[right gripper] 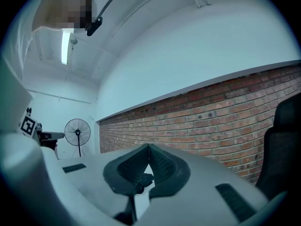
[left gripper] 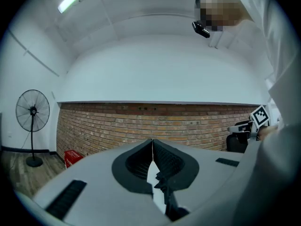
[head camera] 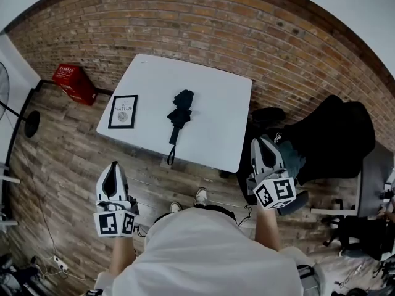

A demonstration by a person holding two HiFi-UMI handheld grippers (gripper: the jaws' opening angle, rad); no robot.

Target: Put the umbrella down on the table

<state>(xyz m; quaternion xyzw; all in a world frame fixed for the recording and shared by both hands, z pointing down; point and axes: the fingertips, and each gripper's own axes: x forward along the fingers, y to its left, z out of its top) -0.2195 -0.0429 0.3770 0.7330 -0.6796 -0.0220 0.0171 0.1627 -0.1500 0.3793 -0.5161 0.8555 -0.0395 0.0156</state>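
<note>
A black folded umbrella [head camera: 179, 115] lies flat on the white table [head camera: 210, 134], its handle and wrist strap pointing toward the near edge. Both grippers hang in front of the table, well short of the umbrella and touching nothing. My left gripper [head camera: 113, 166] is shut and empty; in the left gripper view [left gripper: 152, 141] its jaws meet at the tips, and the umbrella [left gripper: 165, 192] shows through the slit below them. My right gripper [head camera: 258, 143] is also shut and empty [right gripper: 148, 146], with the umbrella [right gripper: 140, 181] dark beneath its jaws.
A black-framed picture [head camera: 123, 111] lies on the table's left part. A red crate [head camera: 74, 83] sits on the floor by the brick wall, and a standing fan [left gripper: 32, 112] stands at the left. A black office chair [head camera: 336, 137] is to the right of the table.
</note>
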